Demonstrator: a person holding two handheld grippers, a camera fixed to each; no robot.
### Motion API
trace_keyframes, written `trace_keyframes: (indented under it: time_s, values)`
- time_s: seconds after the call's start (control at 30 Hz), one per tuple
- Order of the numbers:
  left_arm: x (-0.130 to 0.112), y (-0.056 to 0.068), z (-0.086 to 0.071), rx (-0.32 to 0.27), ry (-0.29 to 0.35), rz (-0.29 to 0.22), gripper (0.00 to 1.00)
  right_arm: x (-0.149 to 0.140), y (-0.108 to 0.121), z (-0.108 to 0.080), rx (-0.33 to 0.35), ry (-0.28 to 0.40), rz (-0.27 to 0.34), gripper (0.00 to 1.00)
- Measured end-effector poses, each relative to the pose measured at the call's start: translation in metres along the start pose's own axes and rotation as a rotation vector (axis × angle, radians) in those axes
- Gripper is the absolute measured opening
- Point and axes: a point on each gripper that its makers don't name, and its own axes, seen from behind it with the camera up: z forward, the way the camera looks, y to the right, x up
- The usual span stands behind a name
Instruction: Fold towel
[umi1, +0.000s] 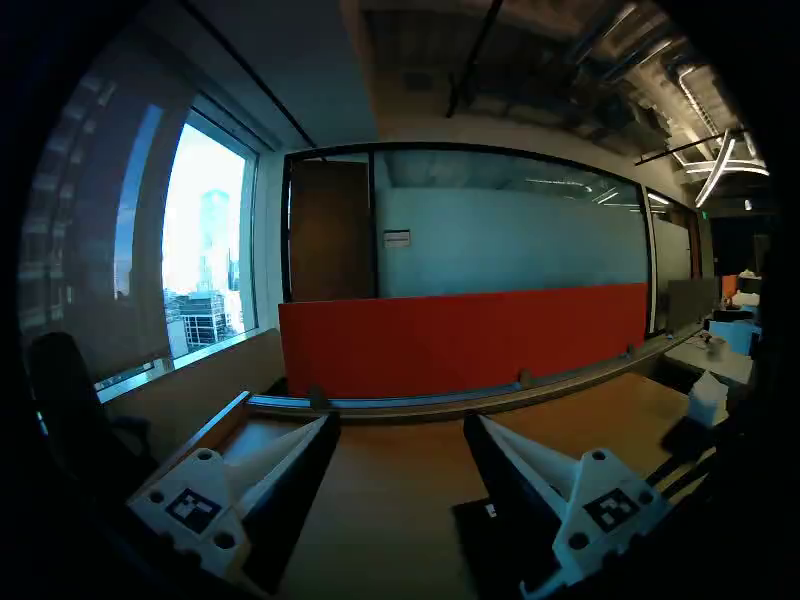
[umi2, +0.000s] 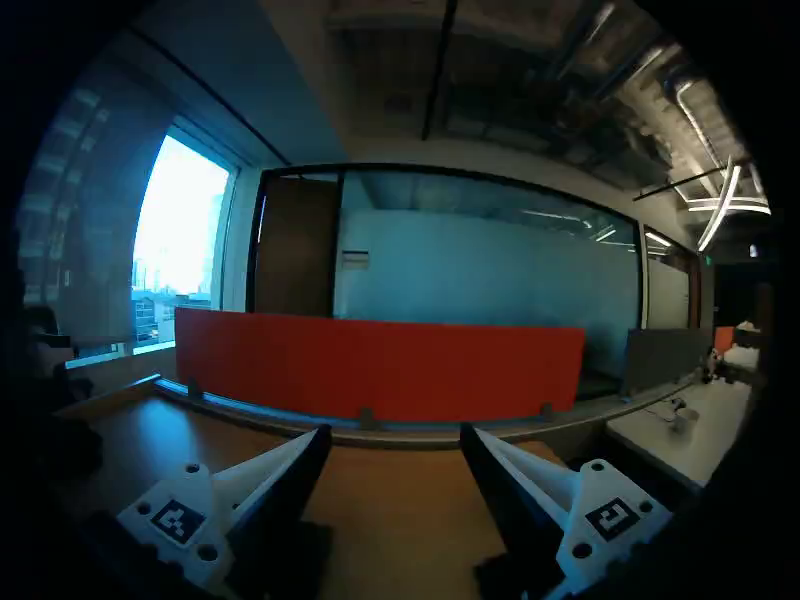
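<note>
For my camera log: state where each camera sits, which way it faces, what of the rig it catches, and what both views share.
Left gripper view: rides on the left gripper, low over the wooden desk, facing the red divider and the glass wall behind it; its own fingers stand apart at the bottom.
Right gripper view: rides on the right gripper, likewise low over the desk, facing the divider; its own fingers stand apart at the bottom.
Shared: desk, divider, glass wall, bright window at left, ceiling.
</note>
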Motion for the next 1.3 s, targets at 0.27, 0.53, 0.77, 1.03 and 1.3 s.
trace_keyframes:
  time_s: [0.27,0.53,0.77,1.03,1.3]
  values:
    - [-0.02,0.02,0.004,-0.112,-0.077,0.044,0.91,-0.021,-0.034,0.001,0.158,-0.089,-0.049,0.99]
    - [-0.033,0.044,0.005,-0.241,-0.135,0.087,0.91,-0.029,-0.064,0.001,0.305,-0.146,-0.069,0.99]
    - [-0.052,0.059,0.006,-0.305,-0.17,0.103,0.91,-0.047,-0.081,0.001,0.385,-0.211,-0.094,0.99]
    - [-0.074,0.075,0.004,-0.372,-0.214,0.115,0.91,-0.07,-0.101,-0.004,0.474,-0.266,-0.155,0.99]
    - [-0.101,0.09,0.0,-0.42,-0.255,0.111,0.91,-0.096,-0.111,-0.01,0.516,-0.311,-0.176,0.99]
